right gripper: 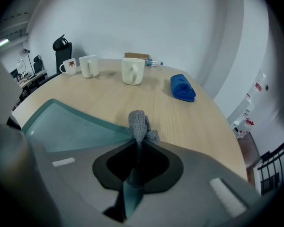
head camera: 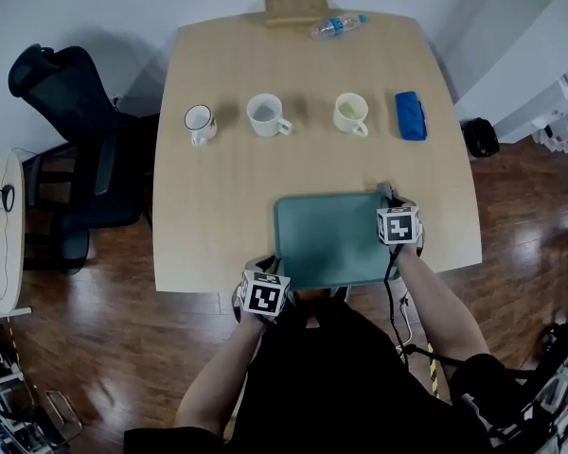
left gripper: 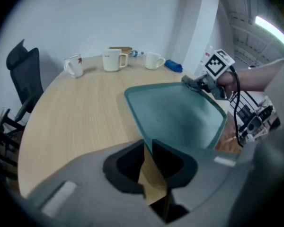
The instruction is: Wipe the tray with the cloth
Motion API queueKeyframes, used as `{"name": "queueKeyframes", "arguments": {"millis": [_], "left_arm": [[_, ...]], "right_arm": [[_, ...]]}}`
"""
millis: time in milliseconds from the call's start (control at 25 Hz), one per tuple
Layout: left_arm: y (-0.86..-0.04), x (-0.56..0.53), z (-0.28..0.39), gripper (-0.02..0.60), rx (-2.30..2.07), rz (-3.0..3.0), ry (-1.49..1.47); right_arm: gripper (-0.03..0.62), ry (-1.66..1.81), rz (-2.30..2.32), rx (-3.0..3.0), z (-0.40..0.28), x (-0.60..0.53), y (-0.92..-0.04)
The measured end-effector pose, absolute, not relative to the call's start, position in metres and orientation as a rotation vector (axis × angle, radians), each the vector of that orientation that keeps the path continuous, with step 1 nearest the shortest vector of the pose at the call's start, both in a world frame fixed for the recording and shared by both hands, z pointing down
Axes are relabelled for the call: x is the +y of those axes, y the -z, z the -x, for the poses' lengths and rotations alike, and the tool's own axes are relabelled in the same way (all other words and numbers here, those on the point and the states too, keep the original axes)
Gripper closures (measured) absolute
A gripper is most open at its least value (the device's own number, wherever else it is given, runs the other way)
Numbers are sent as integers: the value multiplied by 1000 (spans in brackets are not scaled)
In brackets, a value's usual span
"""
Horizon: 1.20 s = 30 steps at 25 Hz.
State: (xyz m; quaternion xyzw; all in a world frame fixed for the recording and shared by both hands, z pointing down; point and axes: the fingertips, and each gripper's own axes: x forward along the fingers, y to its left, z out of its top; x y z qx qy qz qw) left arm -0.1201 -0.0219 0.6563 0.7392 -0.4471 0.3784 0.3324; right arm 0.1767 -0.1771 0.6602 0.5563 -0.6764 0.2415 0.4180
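Note:
A teal tray [head camera: 327,244] lies at the near edge of the wooden table [head camera: 218,206]. At its near left corner my left gripper [head camera: 267,270] has its jaws closed on the tray's rim [left gripper: 132,109]. My right gripper [head camera: 389,197] sits at the tray's far right corner, shut on a grey cloth [right gripper: 138,121]. The cloth's bunched end pokes out past the jaws and hangs just over the tray's rim [right gripper: 99,124]. From the left gripper view, the right gripper [left gripper: 199,83] shows at the tray's far corner.
Three mugs [head camera: 201,121] [head camera: 267,115] [head camera: 352,113] stand in a row across the table's middle, with a folded blue cloth [head camera: 410,114] to their right. A plastic bottle [head camera: 336,26] and a wooden block [head camera: 295,9] lie at the far edge. A black office chair [head camera: 66,149] stands left of the table.

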Motion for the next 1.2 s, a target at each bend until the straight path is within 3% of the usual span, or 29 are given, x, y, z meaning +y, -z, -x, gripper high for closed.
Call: {"name": "queueKeyframes", "arguments": {"millis": [480,800,1000,1200], "left_arm": [[-641,-4,121,537,-1039,-1973,-957],[-653,7,121,548,-995,-1959,-964],[-653,3,125,551,-1005,-1938,-937],[-645,8,125,554,-1019,-1885,-891]], "right_arm": [[566,-782,-1114,-1896,17,-155,-660],[566,-823,-906,-1933,108,-128,-664],[566,-849,-903,-1944,100,-129,-661],[566,-917,-1062,-1908,16,-139,-655]]}}
